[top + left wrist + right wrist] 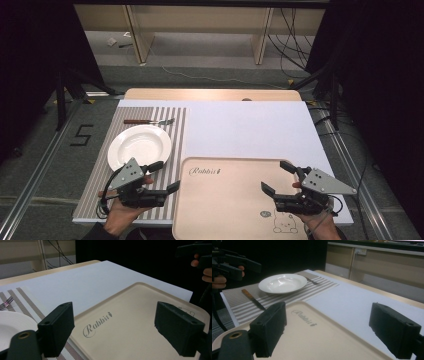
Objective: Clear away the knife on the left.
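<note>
Your left hand [120, 212] comes in from the bottom edge of the high view and holds the left gripper [161, 177] low over the near end of the striped placemat [177, 130], its jaws spread wide and pointing right, toward the beige tray [225, 205]. Nothing sits between them — the left gripper view looks across the tray's "Rabbit" lettering [96, 323] through the open gap. The grey three-cornered plate [129, 172] on top tilts up toward the white plate [140, 146], which lies on the placemat just beyond the gripper.

Your right hand [320, 225] enters at the lower right and holds the right gripper [277, 177] above the tray's right side, jaws parted wide and empty, pointing left and slightly away from you. Its own grey plate [327, 181] leans out to the right, past the tray's edge.

The tray lies at the near edge of the white sheet [250, 130] that covers the table [210, 94], its left rim touching or overlapping the placemat. A rabbit drawing [285, 222] marks its near right corner.

A fork [150, 121] with a brown handle lies across the far end of the placemat, beyond the white plate. In the right gripper view a knife [253, 299] with a wooden handle lies on the placemat beside the plate, between it and your left gripper.
</note>
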